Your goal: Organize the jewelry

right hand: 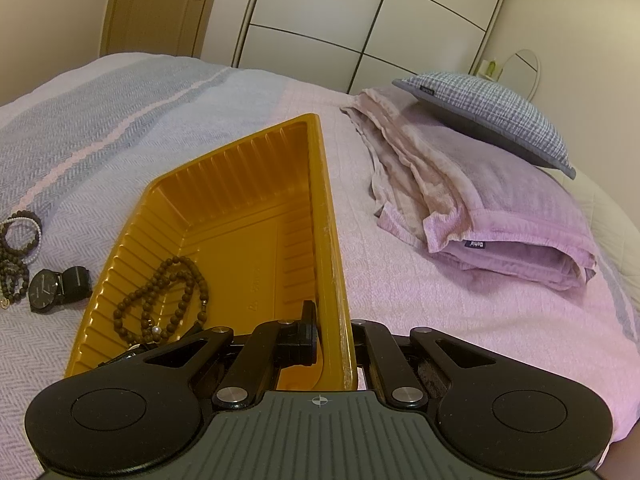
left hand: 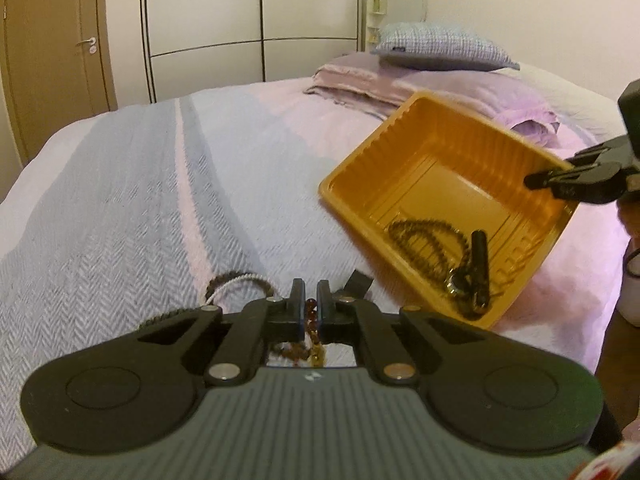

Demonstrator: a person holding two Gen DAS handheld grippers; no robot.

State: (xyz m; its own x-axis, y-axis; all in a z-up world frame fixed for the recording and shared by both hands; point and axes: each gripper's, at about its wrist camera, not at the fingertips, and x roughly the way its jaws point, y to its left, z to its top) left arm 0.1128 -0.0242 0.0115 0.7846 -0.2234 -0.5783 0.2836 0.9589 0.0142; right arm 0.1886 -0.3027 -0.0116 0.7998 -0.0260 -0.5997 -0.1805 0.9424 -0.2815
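Left wrist view: the left gripper (left hand: pixel 311 296), jaws nearly closed on an amber bead string (left hand: pixel 311 322), appears mid-transfer toward the tray (left hand: pixel 360 168) at right; next it must carry across and release inside.

Right wrist view: the right gripper (right hand: pixel 330 326), jaws clamped on the tray's rim, tilts it. Beads (right hand: pixel 160 296) lie inside; a watch (right hand: pixel 54 288) waits at left on the bed (right hand: pixel 400 280).

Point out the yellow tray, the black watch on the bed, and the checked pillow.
yellow tray (right hand: pixel 240 216), right wrist view, bare floor of tray.
black watch (right hand: pixel 43 290), right wrist view, dial face.
checked pillow (right hand: pixel 492 104), right wrist view, top fabric.
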